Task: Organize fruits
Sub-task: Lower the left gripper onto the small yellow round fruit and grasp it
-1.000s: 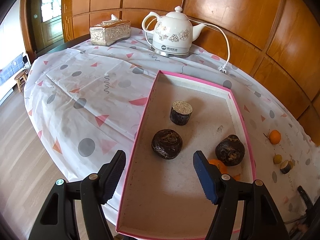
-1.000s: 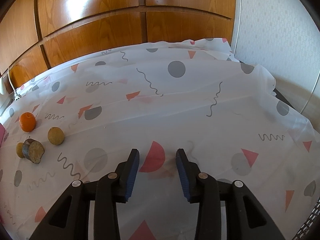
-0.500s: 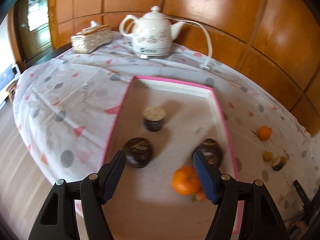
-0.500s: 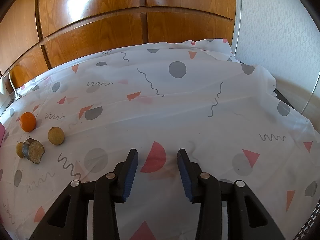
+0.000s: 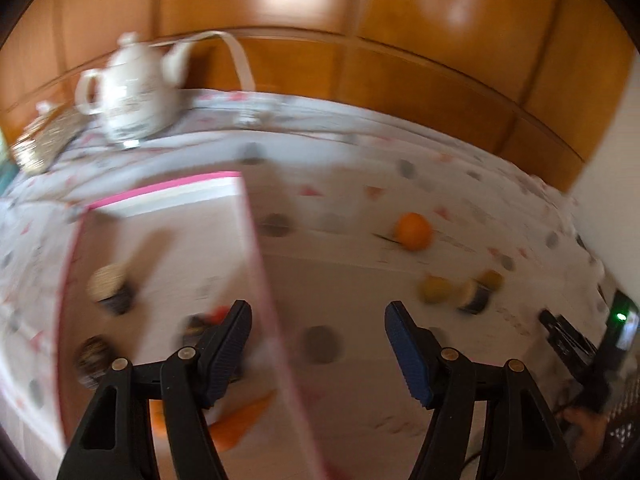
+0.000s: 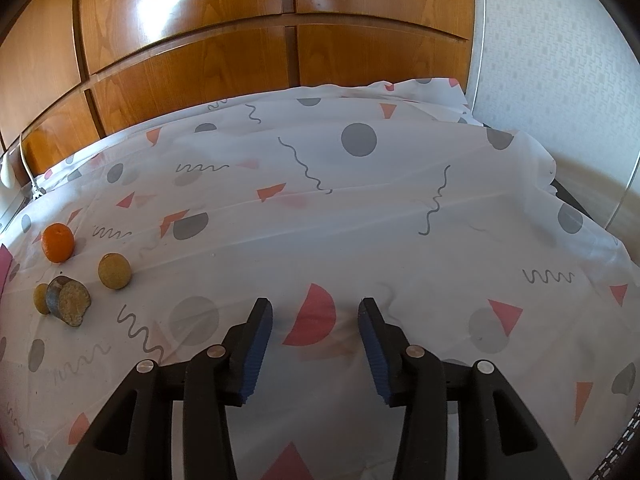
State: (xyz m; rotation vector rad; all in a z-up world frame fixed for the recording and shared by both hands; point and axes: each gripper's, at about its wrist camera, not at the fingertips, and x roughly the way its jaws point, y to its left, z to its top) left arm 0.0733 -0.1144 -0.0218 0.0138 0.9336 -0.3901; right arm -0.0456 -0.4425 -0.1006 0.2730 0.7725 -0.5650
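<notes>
The left wrist view is blurred. My left gripper (image 5: 318, 344) is open and empty above the right wall of the pink-rimmed box (image 5: 256, 240). In the box lie dark fruits (image 5: 110, 288), partly hidden by my left finger, and an orange piece (image 5: 244, 420). On the cloth to the right lie an orange (image 5: 414, 231), a yellow fruit (image 5: 434, 289) and a cut dark fruit (image 5: 474, 295). In the right wrist view my right gripper (image 6: 314, 320) is open and empty over the cloth; the orange (image 6: 58, 242), yellow fruit (image 6: 115, 271) and cut dark fruit (image 6: 69, 300) lie far left.
A white teapot (image 5: 134, 96) with a cord and a patterned tissue box (image 5: 44, 144) stand at the back left. Wood panelling (image 6: 240, 40) runs behind the table. A dark device with a green light (image 5: 618, 328) is at the right edge. The tablecloth (image 6: 360, 208) drops off at the right.
My left gripper has swung right, from over the box's middle to over its right wall, toward the loose fruits. An orange fruit appeared in the box. The right gripper has barely moved.
</notes>
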